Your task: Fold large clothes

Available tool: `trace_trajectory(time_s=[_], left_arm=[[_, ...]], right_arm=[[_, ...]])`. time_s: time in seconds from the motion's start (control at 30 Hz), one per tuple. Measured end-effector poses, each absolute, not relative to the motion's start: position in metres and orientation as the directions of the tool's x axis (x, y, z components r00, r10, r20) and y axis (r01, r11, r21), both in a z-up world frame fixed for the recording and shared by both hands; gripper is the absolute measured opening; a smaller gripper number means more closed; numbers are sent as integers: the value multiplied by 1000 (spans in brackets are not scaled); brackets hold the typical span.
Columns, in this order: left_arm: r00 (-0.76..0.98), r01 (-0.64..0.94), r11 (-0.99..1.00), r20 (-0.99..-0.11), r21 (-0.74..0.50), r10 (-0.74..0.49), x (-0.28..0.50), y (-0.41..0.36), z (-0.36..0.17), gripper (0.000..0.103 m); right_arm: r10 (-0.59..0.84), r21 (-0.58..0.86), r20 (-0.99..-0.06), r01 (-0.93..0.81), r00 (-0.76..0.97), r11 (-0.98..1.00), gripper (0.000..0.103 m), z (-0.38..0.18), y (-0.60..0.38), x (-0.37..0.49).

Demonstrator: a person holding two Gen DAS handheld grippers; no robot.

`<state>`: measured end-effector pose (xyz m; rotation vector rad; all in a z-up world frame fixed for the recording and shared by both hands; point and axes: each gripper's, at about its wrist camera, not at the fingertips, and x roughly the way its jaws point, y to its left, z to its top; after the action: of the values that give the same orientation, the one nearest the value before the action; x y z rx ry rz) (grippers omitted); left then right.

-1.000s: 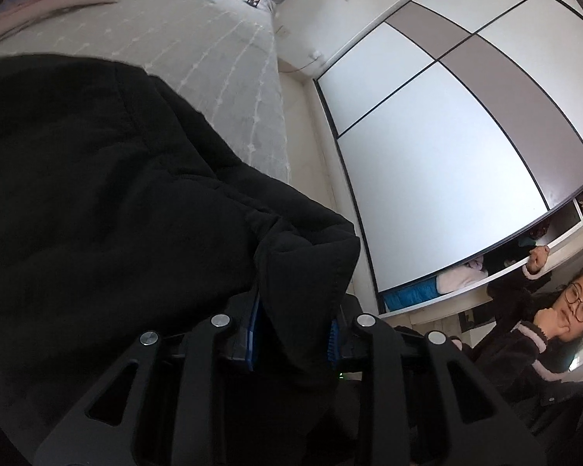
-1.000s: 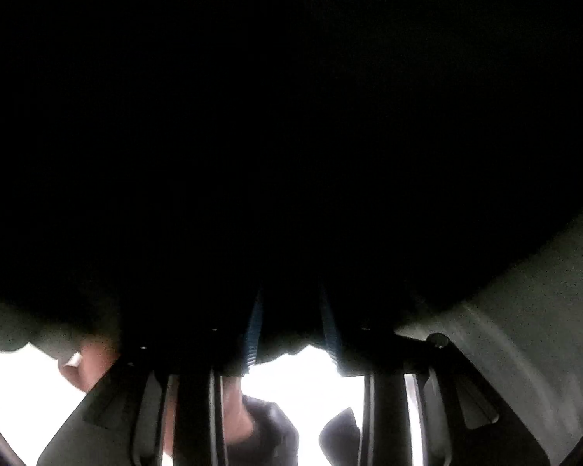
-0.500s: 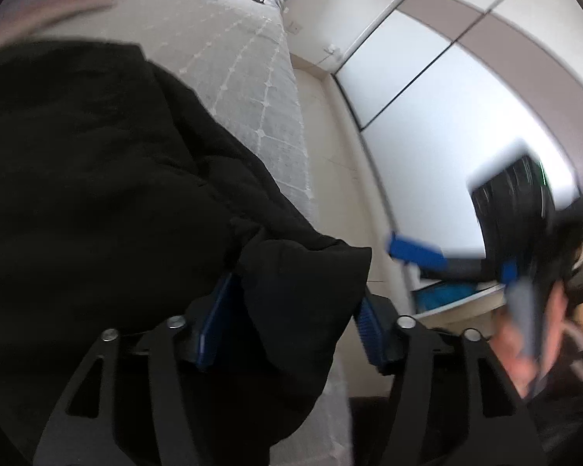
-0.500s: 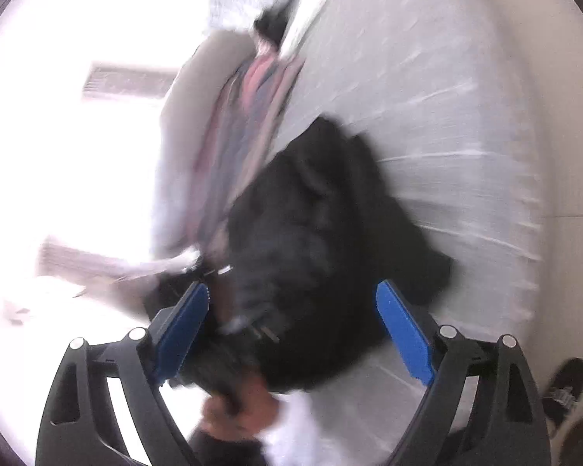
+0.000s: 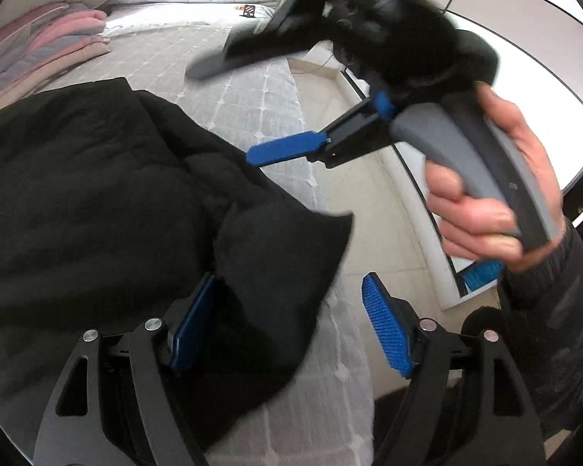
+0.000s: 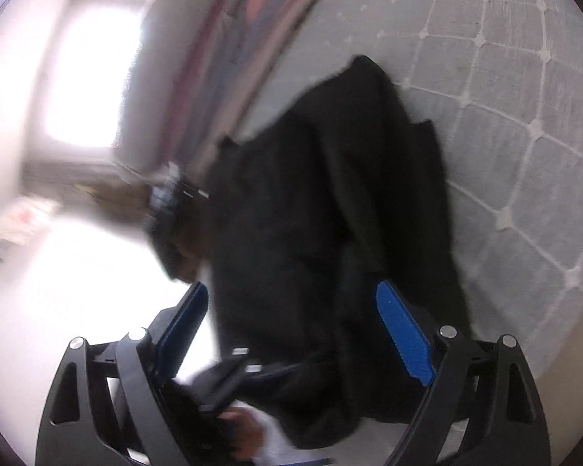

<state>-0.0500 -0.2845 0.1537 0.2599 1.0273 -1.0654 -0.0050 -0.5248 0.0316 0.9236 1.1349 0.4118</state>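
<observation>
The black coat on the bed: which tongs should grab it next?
Probably the left tongs: open, with the coat's corner already between the pads. The right tongs are open too, but raised off the coat above the bed.

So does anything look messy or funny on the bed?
Yes. The black coat lies bunched and rumpled on the gray quilted bed, and one corner flops off the edge, between the open left gripper. The stack of folded clothes behind it is neat by comparison.
</observation>
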Motion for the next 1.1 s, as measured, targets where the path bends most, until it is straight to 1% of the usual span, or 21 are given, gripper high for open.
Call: trace_trajectory(time_s=[0.03, 0.07, 0.13, 0.2, 0.23, 0.33, 0.37, 0.4, 0.43, 0.47, 0.57, 0.63, 0.73, 0.83, 0.93, 1.03, 1.07, 1.1], left_arm=[[93, 816, 504, -797, -282, -597, -55, -281, 157, 72], [86, 812, 505, -796, -293, -600, -61, -277, 159, 72], [70, 802, 501, -782, -325, -620, -69, -267, 164, 72], [35, 782, 491, -760, -383, -649, -75, -253, 170, 72], [20, 770, 488, -750, -410, -661, -77, -245, 173, 72], [32, 754, 496, -730, -431, -683, -80, -223, 188, 72], [48, 748, 504, -722, -431, -690, -82, -215, 194, 72], [75, 740, 517, -710, -431, -700, -80, -205, 202, 72], [93, 732, 523, -697, -436, -711, -79, -195, 208, 72], [111, 722, 530, -681, -445, -723, -73, -189, 213, 72], [194, 676, 575, -642, -461, -742, -54, -164, 224, 72], [240, 627, 603, -614, -493, -752, -31, -148, 223, 73], [269, 561, 610, -574, -560, -774, -12, -129, 221, 73], [278, 538, 616, -569, -576, -774, -5, -127, 219, 73], [264, 533, 617, -579, -580, -772, -5, -137, 207, 73], [258, 560, 631, -611, -537, -749, -9, -149, 200, 73], [248, 564, 635, -625, -527, -740, -9, -153, 196, 73], [242, 566, 638, -634, -523, -735, -8, -155, 193, 73]], right_arm=[[711, 795, -597, 158, 372, 585, 85, 26, -524, -12], [730, 806, -585, 152, 353, 573, 85, 20, -520, -3], [801, 855, -516, 116, 303, 506, 86, 9, -510, -4], [784, 834, -548, 122, 293, 537, 86, -1, -507, 3], [798, 845, -532, 117, 284, 522, 86, -9, -504, 11], [821, 864, -499, 81, 277, 497, 84, -15, -497, 23], [820, 861, -502, 66, 275, 504, 71, -17, -493, 22], [781, 824, -557, 68, 283, 563, 54, -14, -492, 21], [782, 826, -550, 58, 293, 560, 39, -11, -495, 16], [783, 830, -542, 45, 304, 557, 36, -6, -499, 8], [758, 807, -562, 22, 332, 590, 32, 4, -496, -1], [743, 788, -570, -24, 351, 616, 30, 20, -490, -5], [708, 727, -594, -123, 382, 676, 30, 59, -480, -12], [674, 674, -622, -166, 399, 720, 29, 80, -483, -13], [653, 675, -636, -113, 411, 729, 29, 64, -510, -4], [674, 737, -630, 23, 385, 676, 29, 6, -546, 5], [706, 771, -609, 60, 362, 634, 29, -21, -555, 5], [738, 807, -570, 74, 361, 586, 31, -35, -563, 4]])
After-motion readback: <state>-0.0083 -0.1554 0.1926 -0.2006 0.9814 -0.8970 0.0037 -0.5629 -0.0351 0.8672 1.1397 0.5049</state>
